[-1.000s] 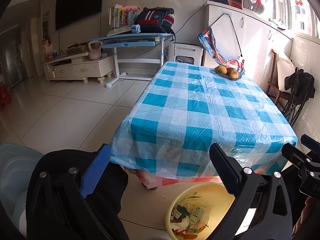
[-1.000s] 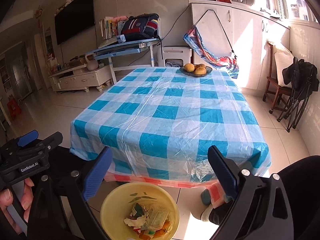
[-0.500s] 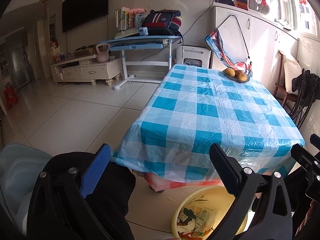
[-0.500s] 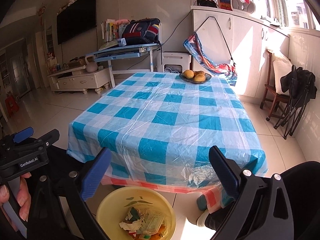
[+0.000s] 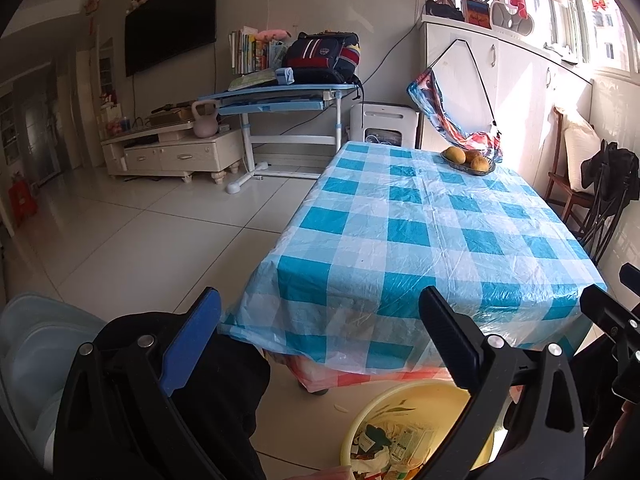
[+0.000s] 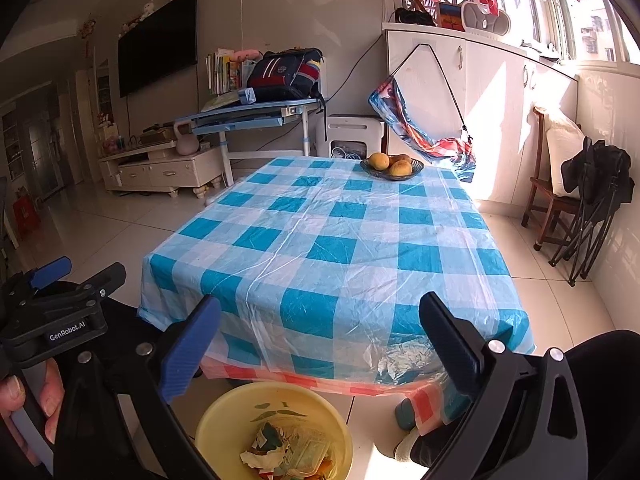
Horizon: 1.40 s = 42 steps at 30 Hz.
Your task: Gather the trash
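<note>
A yellow basin (image 6: 224, 424) (image 5: 372, 408) stands on the floor under the near edge of the table, holding crumpled paper and wrappers (image 6: 288, 452) (image 5: 392, 448). My left gripper (image 5: 320, 312) is open and empty, held above the floor in front of the table's near left corner. My right gripper (image 6: 320, 312) is open and empty too, above the basin and facing the table edge. The left gripper (image 6: 60, 304) shows at the left of the right wrist view, with a hand (image 6: 16, 396) on its handle.
The table (image 6: 328, 248) wears a blue-and-white checked plastic cloth, bare except for a fruit bowl (image 6: 392, 166) at the far end. A pale blue chair (image 5: 32, 344) is at my left. A wooden chair with a black bag (image 6: 592, 176) stands right. Black-clad knees flank the basin.
Both grippers have risen and tilted up a little. The basin has slid lower in both views and the table top fills more of them. The jaws stayed open.
</note>
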Each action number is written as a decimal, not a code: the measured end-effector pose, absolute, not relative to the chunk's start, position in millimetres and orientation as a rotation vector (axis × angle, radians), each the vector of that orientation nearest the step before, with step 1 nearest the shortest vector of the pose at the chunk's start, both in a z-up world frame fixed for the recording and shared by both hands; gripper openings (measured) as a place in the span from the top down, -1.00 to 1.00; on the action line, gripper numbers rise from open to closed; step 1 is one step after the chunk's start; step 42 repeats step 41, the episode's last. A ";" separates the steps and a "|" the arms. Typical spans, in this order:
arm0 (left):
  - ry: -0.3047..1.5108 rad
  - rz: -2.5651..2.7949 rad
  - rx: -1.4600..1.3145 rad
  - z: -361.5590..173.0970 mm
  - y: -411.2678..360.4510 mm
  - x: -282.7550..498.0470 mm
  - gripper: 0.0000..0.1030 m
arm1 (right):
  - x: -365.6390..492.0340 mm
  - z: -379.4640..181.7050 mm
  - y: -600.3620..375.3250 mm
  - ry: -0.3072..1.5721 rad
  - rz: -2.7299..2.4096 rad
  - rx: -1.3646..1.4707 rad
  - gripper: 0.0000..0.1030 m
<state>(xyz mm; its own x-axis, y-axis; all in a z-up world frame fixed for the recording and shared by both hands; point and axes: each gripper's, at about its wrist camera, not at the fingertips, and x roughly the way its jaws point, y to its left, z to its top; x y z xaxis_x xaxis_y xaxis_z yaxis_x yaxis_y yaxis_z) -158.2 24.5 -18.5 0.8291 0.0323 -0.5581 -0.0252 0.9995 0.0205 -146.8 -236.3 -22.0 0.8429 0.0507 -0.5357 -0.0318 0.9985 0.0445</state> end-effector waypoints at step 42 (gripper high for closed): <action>0.650 -0.047 -0.019 -23.6 31.7 -149.5 -0.86 | -135.7 -36.1 -245.4 0.640 -0.004 0.073 -0.85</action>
